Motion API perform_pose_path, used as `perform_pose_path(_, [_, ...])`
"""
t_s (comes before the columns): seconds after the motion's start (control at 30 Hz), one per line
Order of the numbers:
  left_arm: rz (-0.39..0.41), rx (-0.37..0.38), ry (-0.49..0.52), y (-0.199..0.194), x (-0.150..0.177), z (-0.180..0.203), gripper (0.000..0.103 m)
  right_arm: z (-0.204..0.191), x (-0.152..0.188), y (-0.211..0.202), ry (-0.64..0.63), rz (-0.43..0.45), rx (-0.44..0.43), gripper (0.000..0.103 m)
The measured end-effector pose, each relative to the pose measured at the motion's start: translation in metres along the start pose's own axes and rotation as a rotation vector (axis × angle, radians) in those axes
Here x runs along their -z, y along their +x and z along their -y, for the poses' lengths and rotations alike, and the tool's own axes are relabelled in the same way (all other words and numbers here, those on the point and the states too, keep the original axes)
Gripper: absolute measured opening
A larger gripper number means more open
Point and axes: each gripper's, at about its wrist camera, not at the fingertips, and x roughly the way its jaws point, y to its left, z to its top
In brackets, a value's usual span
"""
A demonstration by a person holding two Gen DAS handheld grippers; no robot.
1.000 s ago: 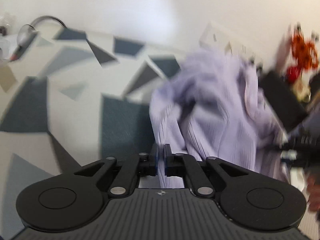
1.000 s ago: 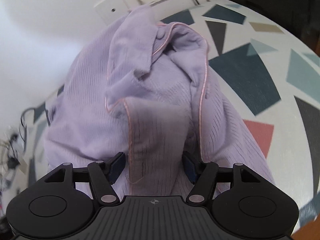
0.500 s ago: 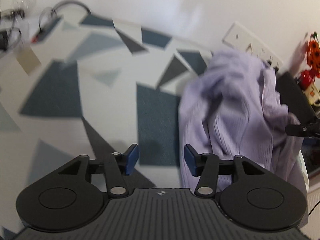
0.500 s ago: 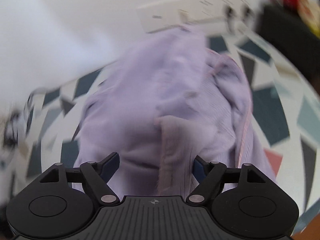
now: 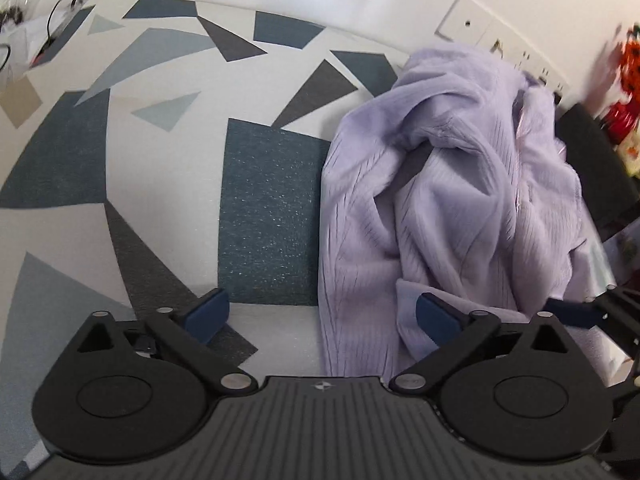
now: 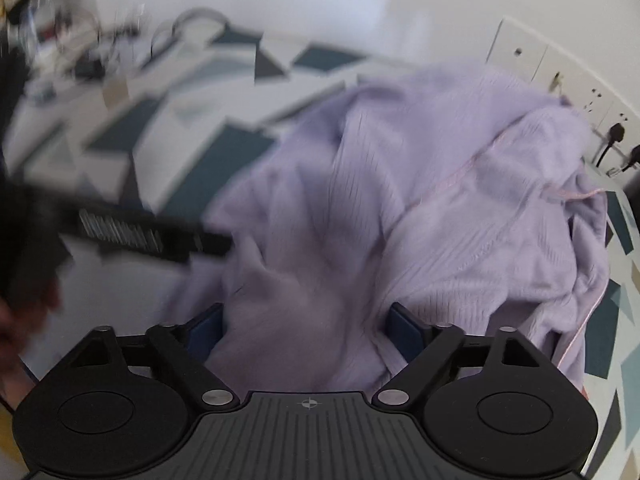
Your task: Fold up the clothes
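Note:
A crumpled lavender ribbed garment (image 5: 448, 208) with pale pink piping lies heaped on the patterned tablecloth (image 5: 264, 208), at the right of the left wrist view. My left gripper (image 5: 322, 316) is open, and the garment's left edge lies loose between its blue fingertips. In the right wrist view the same garment (image 6: 420, 220) fills the middle. My right gripper (image 6: 306, 328) is also open, with a fold of cloth lying between its fingers. One blue right fingertip (image 5: 572, 316) shows at the garment's right side.
A white wall with a strip of sockets (image 6: 560, 80) and black plugs stands right behind the heap. Cables and small clutter (image 5: 36, 36) sit at the table's far left. Dark objects (image 5: 592, 168) stand at the right. A blurred black tool body (image 6: 132, 236) crosses the left.
My left gripper, shut on the garment's edge a second ago, has let go and opened wide. The garment has dropped into a heap. The right gripper stayed open and swung left.

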Motion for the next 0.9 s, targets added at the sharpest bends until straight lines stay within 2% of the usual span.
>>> perform_pose_path(0.03, [-0.003, -0.01, 0.01, 0.001, 0.0, 0.003, 0.102, 0.003, 0.007, 0.003, -0.022, 0.002, 0.006, 0.053])
perform_pose_path(0.07, [-0.005, -0.02, 0.02, 0.002, 0.0, 0.006, 0.102, 0.009, 0.011, -0.001, -0.029, 0.02, 0.003, 0.047])
perform_pose_path(0.1, [-0.001, -0.028, 0.031, 0.002, 0.002, 0.007, 0.102, 0.016, 0.014, -0.004, -0.033, 0.039, 0.0, 0.031])
perform_pose_path(0.13, [0.002, -0.036, 0.042, 0.002, 0.004, 0.009, 0.102, 0.031, 0.013, -0.011, 0.017, 0.055, -0.009, 0.021])
perform_pose_path(0.17, [0.005, -0.044, 0.051, 0.002, 0.005, 0.011, 0.102, 0.045, 0.013, -0.017, 0.066, 0.072, -0.016, 0.017])
perform_pose_path(0.2, [0.006, -0.046, 0.042, 0.002, 0.006, 0.011, 0.102, 0.06, 0.011, -0.025, 0.11, 0.098, 0.008, 0.016])
perform_pose_path(0.27, [0.007, -0.055, 0.023, 0.001, 0.007, 0.012, 0.102, 0.087, 0.011, -0.045, 0.15, 0.163, 0.116, 0.014])
perform_pose_path(0.33, [0.0, -0.073, 0.008, 0.002, 0.007, 0.017, 0.102, 0.111, 0.014, -0.055, 0.188, 0.166, 0.176, 0.014])
perform_pose_path(0.4, [-0.028, -0.078, 0.013, 0.004, 0.006, 0.026, 0.102, 0.129, 0.022, -0.053, 0.217, 0.129, 0.161, 0.015])
perform_pose_path(0.5, [-0.079, 0.016, 0.11, 0.006, 0.011, 0.049, 0.095, 0.135, 0.038, -0.039, 0.207, 0.106, 0.157, 0.016])
perform_pose_path(0.57, [-0.102, -0.023, 0.241, 0.011, 0.02, 0.073, 0.093, 0.14, 0.046, -0.032, 0.235, 0.133, 0.142, 0.017])
perform_pose_path(0.6, [-0.103, -0.066, 0.315, 0.013, 0.025, 0.084, 0.089, 0.147, 0.05, -0.03, 0.303, 0.141, 0.096, 0.018])
perform_pose_path(0.63, [-0.09, -0.095, 0.383, 0.013, 0.031, 0.094, 0.072, 0.155, 0.054, -0.027, 0.371, 0.148, 0.05, 0.019])
perform_pose_path(0.67, [-0.077, -0.058, 0.426, 0.01, 0.034, 0.1, 0.042, 0.163, 0.058, -0.025, 0.438, 0.156, 0.005, 0.02])
perform_pose_path(0.7, [-0.084, -0.014, 0.443, 0.008, 0.035, 0.105, 0.031, 0.173, 0.061, -0.022, 0.5, 0.158, -0.036, 0.022])
perform_pose_path(0.73, [-0.095, 0.0, 0.449, 0.008, 0.035, 0.108, 0.025, 0.18, 0.064, -0.018, 0.533, 0.16, -0.063, 0.027])
perform_pose_path(0.83, [-0.091, -0.022, 0.428, 0.007, 0.034, 0.106, 0.021, 0.191, 0.073, -0.019, 0.571, 0.17, -0.127, 0.027])
perform_pose_path(0.87, [-0.087, -0.038, 0.401, 0.006, 0.032, 0.102, 0.02, 0.193, 0.076, -0.021, 0.581, 0.174, -0.143, 0.026])
perform_pose_path(0.9, [-0.074, -0.104, 0.349, 0.004, 0.027, 0.095, 0.019, 0.196, 0.079, -0.024, 0.597, 0.181, -0.161, 0.026])
